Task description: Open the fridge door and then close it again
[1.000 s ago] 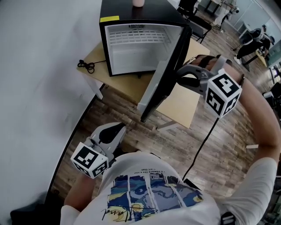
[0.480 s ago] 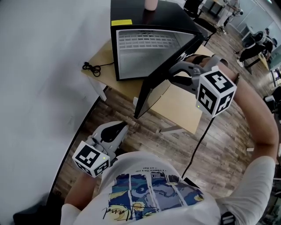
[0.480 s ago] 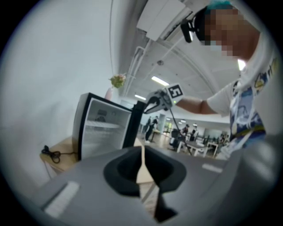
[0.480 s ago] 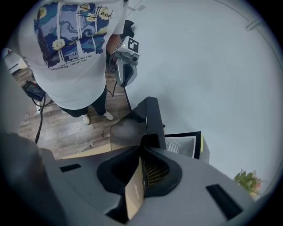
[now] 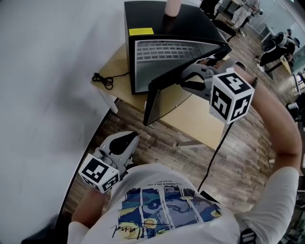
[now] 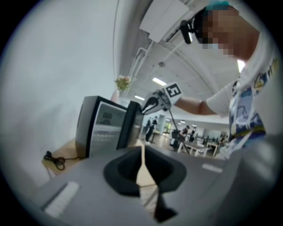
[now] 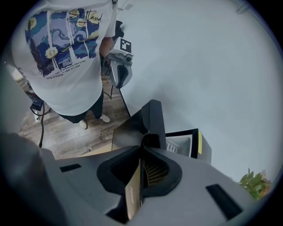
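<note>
A black mini fridge [image 5: 157, 24] stands on a wooden table [image 5: 200, 114], its white inside still showing. Its door [image 5: 157, 95] hangs partly open, swung out at the right. My right gripper [image 5: 183, 78] is at the door's free edge, jaws nearly together and pinching that edge. In the right gripper view the black door [image 7: 152, 121] runs up from my right gripper [image 7: 146, 143]. My left gripper [image 5: 125, 141] hangs low by my body, far from the fridge, shut and empty. Seen from the left gripper [image 6: 142, 152], the fridge [image 6: 95, 126] stands ahead.
A pink cup [image 5: 172, 7] stands on the fridge top. A coiled black cable [image 5: 104, 80] lies on the table's left corner, by the white wall. The floor is wood planks. Chairs and desks [image 5: 274, 43] stand at the far right.
The door has swung from wide open to well over halfway towards the fridge. My right gripper has travelled left and up the picture with it. The left gripper has barely shifted.
</note>
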{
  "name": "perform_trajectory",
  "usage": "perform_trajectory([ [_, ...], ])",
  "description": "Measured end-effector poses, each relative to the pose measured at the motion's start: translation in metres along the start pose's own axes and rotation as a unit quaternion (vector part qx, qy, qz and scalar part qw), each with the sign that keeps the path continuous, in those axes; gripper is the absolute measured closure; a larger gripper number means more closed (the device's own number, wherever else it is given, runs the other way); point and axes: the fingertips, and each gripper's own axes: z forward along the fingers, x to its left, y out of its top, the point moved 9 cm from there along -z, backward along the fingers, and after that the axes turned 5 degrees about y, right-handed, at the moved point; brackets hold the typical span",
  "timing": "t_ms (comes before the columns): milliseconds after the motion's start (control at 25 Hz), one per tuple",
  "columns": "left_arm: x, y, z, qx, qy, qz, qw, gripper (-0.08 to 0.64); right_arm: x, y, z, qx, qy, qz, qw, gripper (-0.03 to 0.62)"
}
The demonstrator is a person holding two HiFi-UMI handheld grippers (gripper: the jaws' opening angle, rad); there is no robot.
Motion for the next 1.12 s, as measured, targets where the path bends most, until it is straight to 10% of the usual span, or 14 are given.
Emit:
perform_trajectory([
  [1120, 0.137, 0.030, 0.018, 0.020, -0.052, 0.013, 0.9984, 0.535, -0.132, -0.025, 0.065, 0.013, 0.003, 0.139, 0.990, 0.558],
])
